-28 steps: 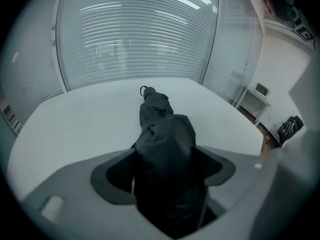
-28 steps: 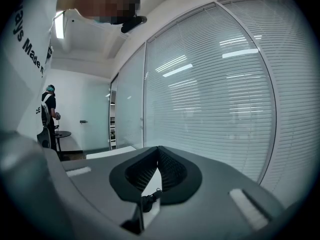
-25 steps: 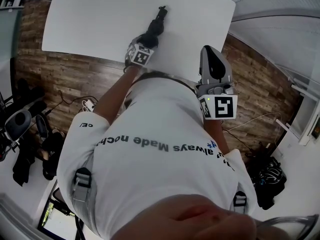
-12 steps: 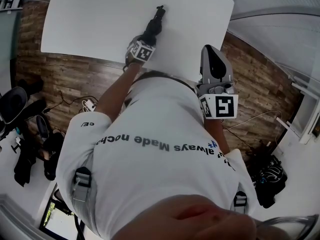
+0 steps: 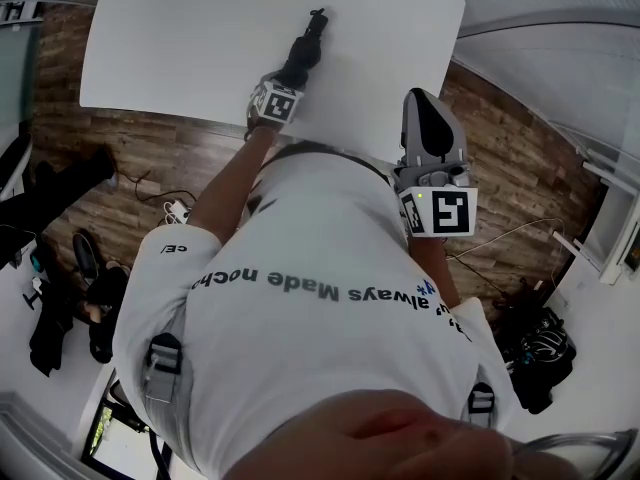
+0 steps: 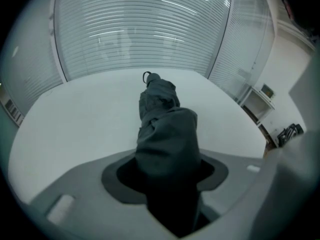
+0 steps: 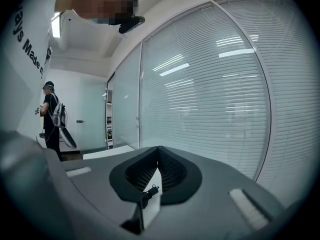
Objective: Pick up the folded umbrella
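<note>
The folded umbrella point(image 5: 308, 43), dark grey with a wrist loop at its far end, lies on the white table point(image 5: 190, 38). In the left gripper view the umbrella point(image 6: 165, 124) runs away from the camera, its near end down between the jaws. My left gripper point(image 5: 291, 74) points steeply down over that near end. Its jaws are closing round the fabric, and thin dark gaps still show beside the pads point(image 6: 122, 176). My right gripper point(image 5: 431, 118) hangs near the table's front right edge, jaws together and holding nothing, and in its own view the right gripper point(image 7: 159, 160) faces a blind-covered glass wall.
Wooden floor point(image 5: 150, 153) surrounds the table. Dark chairs and bags point(image 5: 60, 268) stand at the left and a black bag point(image 5: 540, 353) at the right. Glass walls with blinds point(image 6: 145, 29) rise beyond the table. A person point(image 7: 50, 116) stands far off.
My left gripper has edged a little further onto the umbrella's near end. The dark things on the floor at the left have shifted. The right gripper has stayed where it was.
</note>
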A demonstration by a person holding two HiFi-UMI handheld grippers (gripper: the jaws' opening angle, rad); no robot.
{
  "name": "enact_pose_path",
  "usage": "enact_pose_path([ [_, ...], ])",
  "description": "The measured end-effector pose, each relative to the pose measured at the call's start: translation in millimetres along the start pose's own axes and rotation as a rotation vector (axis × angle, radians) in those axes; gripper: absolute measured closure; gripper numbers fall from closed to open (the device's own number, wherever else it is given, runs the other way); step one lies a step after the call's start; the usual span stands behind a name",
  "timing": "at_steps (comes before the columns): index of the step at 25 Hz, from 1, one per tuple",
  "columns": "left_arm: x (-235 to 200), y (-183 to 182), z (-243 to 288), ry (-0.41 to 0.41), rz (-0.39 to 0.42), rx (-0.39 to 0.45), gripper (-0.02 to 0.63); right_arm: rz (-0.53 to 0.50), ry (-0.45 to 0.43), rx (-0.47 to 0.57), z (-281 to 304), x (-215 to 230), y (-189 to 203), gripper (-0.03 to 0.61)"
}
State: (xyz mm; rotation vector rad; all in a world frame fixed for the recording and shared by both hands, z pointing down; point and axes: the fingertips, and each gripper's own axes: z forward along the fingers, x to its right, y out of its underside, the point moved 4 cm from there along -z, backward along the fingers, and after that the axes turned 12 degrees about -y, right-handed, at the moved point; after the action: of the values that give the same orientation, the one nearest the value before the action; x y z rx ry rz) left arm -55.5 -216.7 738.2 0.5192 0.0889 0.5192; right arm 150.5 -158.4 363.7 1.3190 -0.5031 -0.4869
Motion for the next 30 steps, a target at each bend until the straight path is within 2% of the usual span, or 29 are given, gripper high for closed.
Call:
enact_pose_path([
  [6,-2.0,-30.9,-34.3,0.021,-0.029,0.111,0.376,0.000,0.001,0.008,-3.0,0.2,-1.8,0.577],
  [20,-7.1,-146.2,-187.6,0.074,-0.146,0.561,0.373,-0.014,-0.023,0.042,3.3,5.2,-16.9,0.577],
  [25,-5.9,-167.6,-235.4,0.141,-0.155,0.694,0.370,-0.021,-0.031,0.053,10.5,2.7,-19.6,0.577],
  [30,0.3,-179.8,-280.2,0.171,-0.145,0.838,0.367,-0.027,-0.038,0.065,12.5,0.9,-22.8,0.577],
])
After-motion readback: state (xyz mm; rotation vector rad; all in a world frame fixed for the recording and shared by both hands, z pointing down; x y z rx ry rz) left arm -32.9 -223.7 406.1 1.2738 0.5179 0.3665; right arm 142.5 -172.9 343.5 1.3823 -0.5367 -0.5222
